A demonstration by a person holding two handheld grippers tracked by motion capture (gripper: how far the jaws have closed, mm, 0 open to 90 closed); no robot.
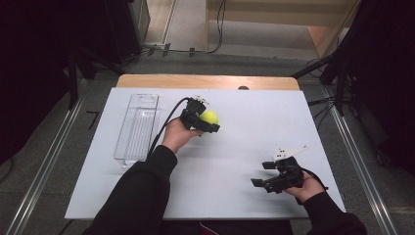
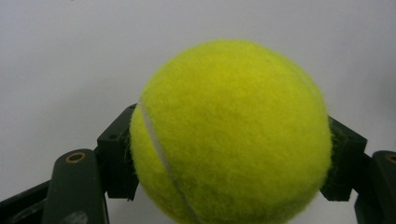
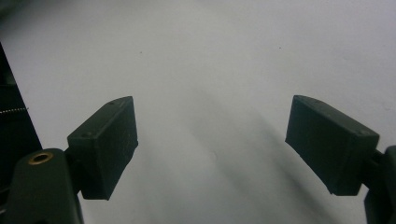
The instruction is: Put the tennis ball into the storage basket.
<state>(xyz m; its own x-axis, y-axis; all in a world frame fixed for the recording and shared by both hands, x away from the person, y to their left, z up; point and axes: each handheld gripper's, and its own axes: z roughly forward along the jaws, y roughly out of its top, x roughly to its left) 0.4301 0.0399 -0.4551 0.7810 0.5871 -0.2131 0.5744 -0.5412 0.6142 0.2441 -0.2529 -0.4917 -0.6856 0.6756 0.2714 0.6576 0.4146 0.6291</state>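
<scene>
One tennis ball (image 1: 210, 116), one clear plastic tray (image 1: 137, 128), one white board (image 1: 244, 147), two claws

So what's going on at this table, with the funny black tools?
A person sits at a white table with a two-jaw gripper in each hand. The left gripper has its jaws shut on a yellow tennis ball, held near the middle of the table. The right gripper is nearer the person, jaws open and holding nothing. A clear plastic tray lies to the left of the ball, with nothing visible in it.
</scene>
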